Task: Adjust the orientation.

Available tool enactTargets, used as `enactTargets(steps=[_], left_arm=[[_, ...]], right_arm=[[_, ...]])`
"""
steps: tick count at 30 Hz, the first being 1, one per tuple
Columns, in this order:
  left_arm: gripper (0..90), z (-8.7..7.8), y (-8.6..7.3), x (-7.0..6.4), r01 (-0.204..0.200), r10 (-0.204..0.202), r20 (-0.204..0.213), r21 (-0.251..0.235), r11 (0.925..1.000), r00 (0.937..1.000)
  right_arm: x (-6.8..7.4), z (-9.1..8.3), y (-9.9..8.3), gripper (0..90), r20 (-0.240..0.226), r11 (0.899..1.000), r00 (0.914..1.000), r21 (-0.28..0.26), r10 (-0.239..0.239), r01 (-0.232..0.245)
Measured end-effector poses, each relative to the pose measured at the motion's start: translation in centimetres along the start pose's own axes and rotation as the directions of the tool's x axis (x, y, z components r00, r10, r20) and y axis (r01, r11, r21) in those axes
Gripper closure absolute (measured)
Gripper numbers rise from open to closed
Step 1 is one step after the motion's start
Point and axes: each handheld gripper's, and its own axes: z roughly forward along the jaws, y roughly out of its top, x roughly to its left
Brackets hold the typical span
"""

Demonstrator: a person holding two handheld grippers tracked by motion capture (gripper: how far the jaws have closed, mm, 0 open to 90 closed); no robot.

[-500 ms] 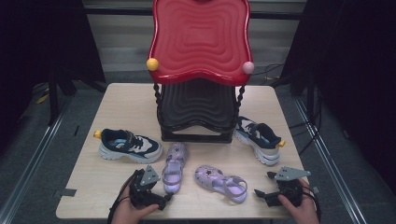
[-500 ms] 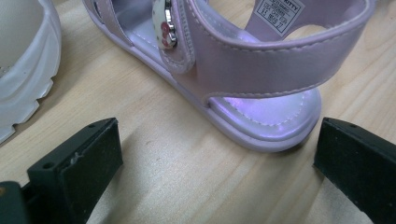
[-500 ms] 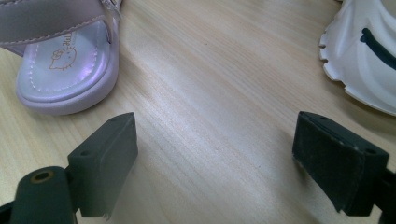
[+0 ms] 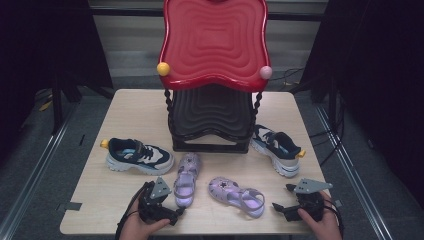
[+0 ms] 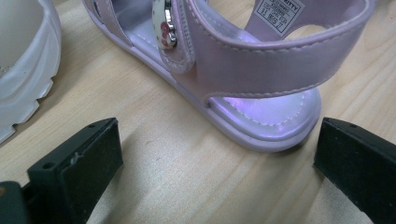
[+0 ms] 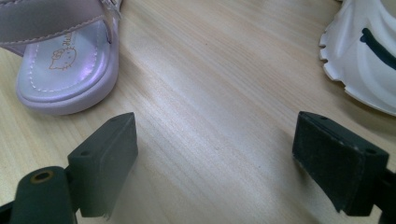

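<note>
Now my left tool (image 4: 172,212) sits a little closer to the heel of the left lilac strap sandal (image 4: 186,179) than it did half a second ago; on the pale wooden bench (image 4: 135,115) nothing else has shifted. Its jaws stand wide apart, and in the left gripper view the rounded heel of that sandal (image 5: 261,112) lies just ahead of them, nearer the right jaw, not yet between them. I judge that I am lining up to take this sandal by the heel, and need to slide right and forward first. My right tool (image 4: 280,207) is spread too, holding nothing, with the second lilac sandal (image 4: 236,195) just beside it. Both navy-and-white sneakers (image 4: 139,155) (image 4: 277,145) flank the red-topped black wavy plastic rack (image 4: 212,107), whose tiers look empty.
</note>
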Motion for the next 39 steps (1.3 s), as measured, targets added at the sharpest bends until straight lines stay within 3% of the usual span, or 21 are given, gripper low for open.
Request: enactTargets(steps=[11,14,17,18,20,23,30,34,39], left_arm=[[7.4,-0.2,0.1,-0.5,-0.005,0.005,0.008,0.000,1.0000,1.0000],[11.5,-0.3,0.3,-0.9,0.025,-0.025,0.018,-0.015,0.9996,0.9995],[12.5,-0.3,0.4,-1.0,0.051,-0.051,-0.004,-0.021,0.9985,0.9987],[13.9,-0.4,0.7,-1.0,0.080,-0.080,-0.014,-0.018,0.9966,0.9967],[15.3,-0.4,0.8,-1.0,0.082,-0.082,-0.013,-0.018,0.9965,0.9965],[15.8,-0.4,1.1,-1.5,0.069,-0.069,-0.044,-0.008,0.9976,0.9967],[16.2,0.8,1.8,-2.2,0.103,-0.103,-0.053,-0.003,0.9947,0.9933],[20.0,1.1,2.0,-2.3,0.084,-0.084,-0.077,0.001,0.9964,0.9934],[22.2,0.9,1.9,-2.1,0.084,-0.084,-0.065,0.008,0.9964,0.9944]], right_arm=[[0.0,0.0,0.0,13.6,0.000,1.000,1.0000,0.000,0.000,0.000],[0.0,0.0,0.0,13.6,0.000,1.000,1.0000,0.000,0.000,0.000],[0.0,0.0,0.0,13.6,0.000,1.000,1.0000,0.000,-0.001,0.001],[0.0,0.0,0.0,13.6,0.000,1.000,1.0000,0.000,-0.001,0.001],[0.0,0.0,0.0,13.6,0.000,1.000,1.0000,0.000,-0.001,0.001],[0.0,0.0,0.0,13.7,0.000,1.000,1.0000,0.000,-0.001,0.001],[0.0,0.0,0.0,13.7,-0.001,1.000,1.0000,0.000,-0.001,0.001],[0.0,0.0,0.0,13.7,-0.001,1.000,1.0000,0.000,-0.001,0.001],[0.0,0.0,0.0,13.7,-0.001,1.000,1.0000,0.000,-0.002,0.002]])
